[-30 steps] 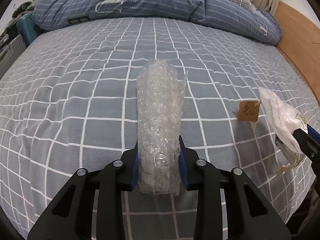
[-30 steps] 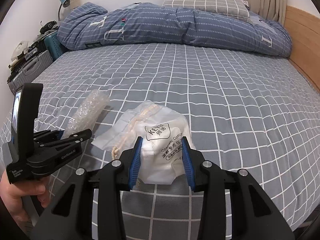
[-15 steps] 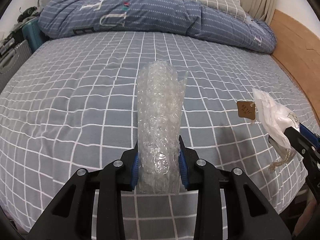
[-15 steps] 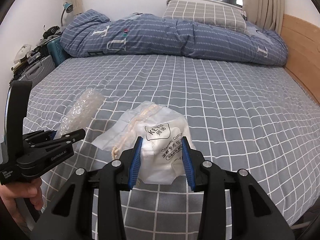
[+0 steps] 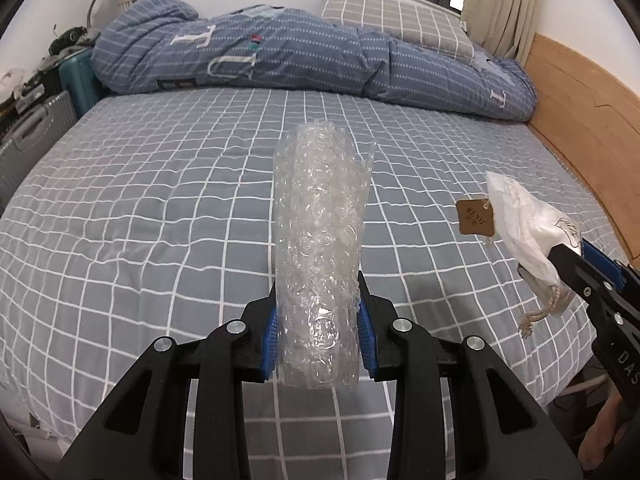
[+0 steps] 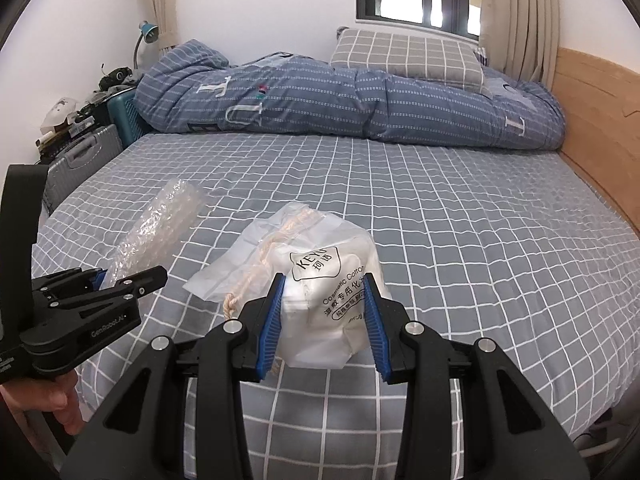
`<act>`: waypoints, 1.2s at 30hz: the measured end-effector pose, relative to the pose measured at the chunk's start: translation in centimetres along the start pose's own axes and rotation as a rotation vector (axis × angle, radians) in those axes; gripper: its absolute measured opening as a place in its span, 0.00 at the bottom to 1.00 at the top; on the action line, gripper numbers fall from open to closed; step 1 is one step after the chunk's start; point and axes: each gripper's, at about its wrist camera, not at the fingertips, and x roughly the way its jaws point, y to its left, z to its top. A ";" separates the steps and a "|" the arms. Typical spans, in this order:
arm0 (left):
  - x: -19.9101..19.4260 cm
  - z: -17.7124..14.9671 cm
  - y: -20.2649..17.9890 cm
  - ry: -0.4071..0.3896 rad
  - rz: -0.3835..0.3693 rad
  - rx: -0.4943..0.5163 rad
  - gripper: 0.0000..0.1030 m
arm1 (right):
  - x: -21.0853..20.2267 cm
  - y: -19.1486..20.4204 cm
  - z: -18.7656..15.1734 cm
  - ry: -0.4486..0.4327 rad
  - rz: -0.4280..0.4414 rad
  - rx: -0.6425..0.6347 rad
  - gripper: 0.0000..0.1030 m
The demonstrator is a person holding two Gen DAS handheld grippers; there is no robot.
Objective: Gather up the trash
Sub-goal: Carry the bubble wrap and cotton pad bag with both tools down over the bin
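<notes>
Above the bed [image 5: 160, 208], left gripper [image 5: 318, 338] clamps bubble-wrap roll [image 5: 320, 240] pointing lengthwise ahead; right gripper [image 6: 325, 322] holds cotton-pad bag [image 6: 320, 280].

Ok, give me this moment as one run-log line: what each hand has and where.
left tongs: shut on bubble wrap | right tongs: shut on cotton pad bag | both held above bed
</notes>
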 end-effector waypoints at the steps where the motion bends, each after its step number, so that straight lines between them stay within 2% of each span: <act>1: -0.4 -0.2 -0.1 -0.002 -0.001 0.002 0.30 | -0.3 0.1 -0.2 -0.002 0.000 -0.002 0.35; 23: -5.0 -4.8 -1.2 -0.015 0.001 0.017 0.30 | -5.0 0.9 -3.1 -0.015 0.001 -0.020 0.35; 36: -7.5 -8.4 -0.6 0.000 -0.017 -0.018 0.30 | -7.2 2.6 -5.7 0.007 0.015 -0.032 0.35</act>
